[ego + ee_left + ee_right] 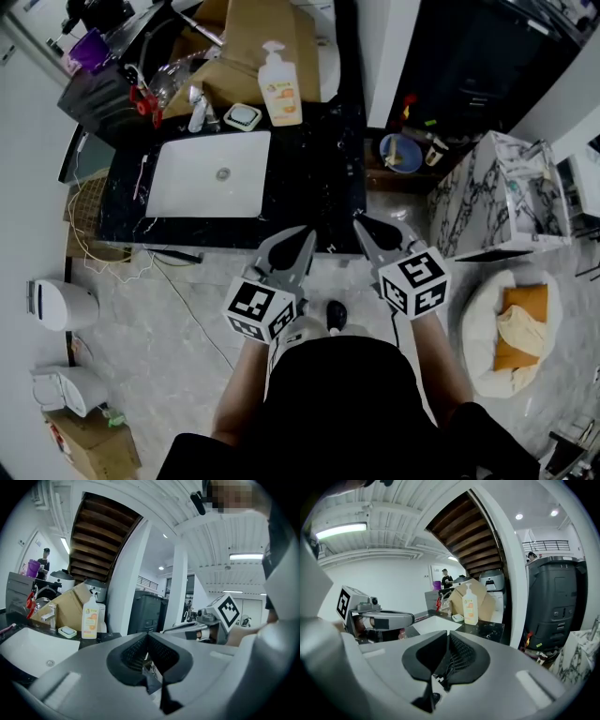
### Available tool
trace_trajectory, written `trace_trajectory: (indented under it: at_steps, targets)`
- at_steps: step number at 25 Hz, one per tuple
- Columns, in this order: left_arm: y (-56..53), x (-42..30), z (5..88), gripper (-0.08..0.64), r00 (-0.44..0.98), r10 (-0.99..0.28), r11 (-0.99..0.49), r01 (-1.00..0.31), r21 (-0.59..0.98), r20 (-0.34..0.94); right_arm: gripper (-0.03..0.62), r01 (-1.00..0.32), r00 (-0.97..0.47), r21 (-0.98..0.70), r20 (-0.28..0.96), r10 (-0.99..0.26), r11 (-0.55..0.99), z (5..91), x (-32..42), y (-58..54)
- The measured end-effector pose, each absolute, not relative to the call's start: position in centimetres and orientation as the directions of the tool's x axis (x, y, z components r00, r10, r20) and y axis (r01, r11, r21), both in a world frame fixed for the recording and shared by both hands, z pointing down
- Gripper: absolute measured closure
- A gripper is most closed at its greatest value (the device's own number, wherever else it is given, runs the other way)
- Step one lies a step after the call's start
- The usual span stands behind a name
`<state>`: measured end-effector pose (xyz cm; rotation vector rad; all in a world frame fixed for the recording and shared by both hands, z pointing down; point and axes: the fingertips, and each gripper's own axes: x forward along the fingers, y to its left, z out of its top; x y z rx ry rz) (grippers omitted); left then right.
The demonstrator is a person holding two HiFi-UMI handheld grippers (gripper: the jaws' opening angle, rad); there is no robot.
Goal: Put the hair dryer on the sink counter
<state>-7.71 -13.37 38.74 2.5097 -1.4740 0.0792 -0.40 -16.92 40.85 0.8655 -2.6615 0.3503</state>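
The black marble sink counter [319, 178] with its white basin [208, 173] lies ahead of me. I cannot pick out a hair dryer with certainty in any view. My left gripper [302, 236] [148, 637] hangs just before the counter's front edge, shut, with nothing between its jaws. My right gripper [364, 225] [448, 637] is beside it at the same height, also shut and empty. A person's hands hold both of them close to the body.
A soap bottle [281, 89], a soap dish [243, 116] and a faucet [198, 111] stand behind the basin. A marble-patterned cabinet [502, 192] and a white pet bed [511, 333] are on the right. White appliances [61, 305] and loose cables [94, 234] lie on the floor to the left.
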Motion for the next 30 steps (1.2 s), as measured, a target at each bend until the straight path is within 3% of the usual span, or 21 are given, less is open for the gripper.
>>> trace_trajectory:
  at_steps: [9,30]
  targets:
    - [-13.0,-7.6,38.0,0.561,0.476,-0.866,-0.456,-0.877,0.150,0.151,0.580,-0.598,-0.784,-0.119,0.292,-0.548,0.793,37.9,1.4,-15.8]
    - [-12.4,-7.2,37.7,0.561,0.473,-0.867,-0.454,-0.880,0.140,0.160,0.581,-0.597,-0.789,-0.142,0.277,-0.548,0.789,38.2,1.9,-15.2]
